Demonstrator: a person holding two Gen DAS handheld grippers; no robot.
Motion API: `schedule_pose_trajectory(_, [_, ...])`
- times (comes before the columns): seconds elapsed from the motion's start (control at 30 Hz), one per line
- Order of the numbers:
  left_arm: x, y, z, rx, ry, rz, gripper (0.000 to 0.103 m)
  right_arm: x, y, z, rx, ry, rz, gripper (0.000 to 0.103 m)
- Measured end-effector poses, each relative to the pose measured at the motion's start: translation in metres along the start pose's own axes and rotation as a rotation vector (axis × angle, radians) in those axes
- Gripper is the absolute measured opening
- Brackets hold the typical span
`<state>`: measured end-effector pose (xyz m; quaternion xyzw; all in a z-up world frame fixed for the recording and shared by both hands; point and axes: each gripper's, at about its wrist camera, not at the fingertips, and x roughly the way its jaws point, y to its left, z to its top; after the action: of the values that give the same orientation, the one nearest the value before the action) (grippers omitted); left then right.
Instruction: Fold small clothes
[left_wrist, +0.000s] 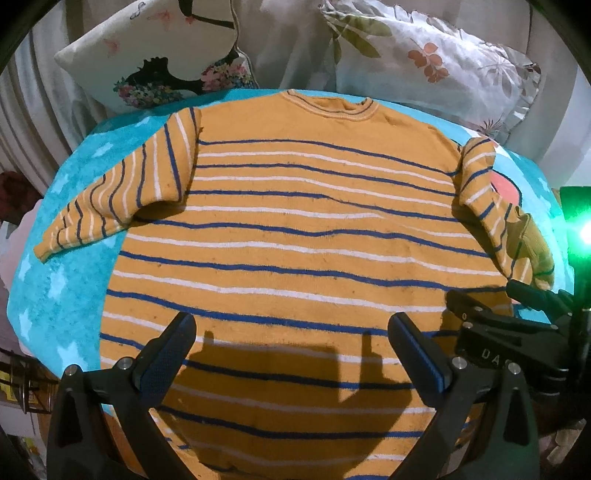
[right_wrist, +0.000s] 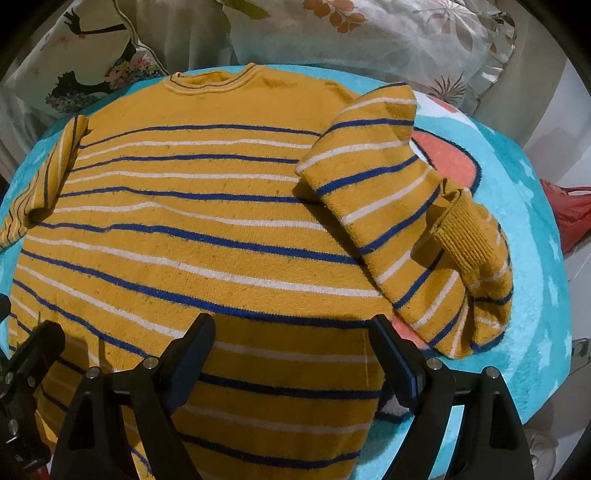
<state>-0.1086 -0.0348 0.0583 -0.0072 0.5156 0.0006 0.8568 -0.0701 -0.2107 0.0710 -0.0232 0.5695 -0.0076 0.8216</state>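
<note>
A mustard-yellow sweater (left_wrist: 295, 229) (right_wrist: 192, 236) with blue and white stripes lies flat on a turquoise towel (left_wrist: 62, 280), collar at the far side. Its left sleeve (left_wrist: 118, 195) stretches out over the towel. The right sleeve (right_wrist: 413, 229) lies bunched and folded back, its ribbed cuff (right_wrist: 465, 240) turned up. My left gripper (left_wrist: 291, 347) hovers open over the lower body of the sweater, nothing between its fingers. My right gripper (right_wrist: 295, 350) hangs open over the lower right hem area, also empty. The right gripper (left_wrist: 517, 325) shows at the right edge of the left wrist view.
Two floral pillows (left_wrist: 155, 55) (right_wrist: 369, 33) lean behind the towel. A red item (right_wrist: 569, 218) lies past the towel's right edge. The towel carries a coral patch (right_wrist: 447, 162) under the right sleeve. Clutter sits low at the left (left_wrist: 22, 384).
</note>
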Motion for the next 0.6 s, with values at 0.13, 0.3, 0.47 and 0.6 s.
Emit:
schedule_pose_trajectory(0.13, [0.004,0.002,0.001,-0.008,0.017,0.009,0.103,0.002,-0.001,0.001,0.008,0.002,0.002,0.089])
schedule_pose_trajectory(0.3, [0.009,0.006,0.001,-0.022,0.038,0.012,0.103,0.006,-0.001,0.001,0.016,0.006,0.009,0.089])
schedule_pose_trajectory(0.47, [0.011,0.007,0.002,-0.014,0.045,0.020,0.103,0.009,-0.001,0.003,0.024,0.009,0.019,0.089])
schedule_pose_trajectory(0.6, [0.012,0.006,0.002,-0.008,0.049,0.022,0.103,0.011,-0.003,0.004,0.029,0.008,0.024,0.089])
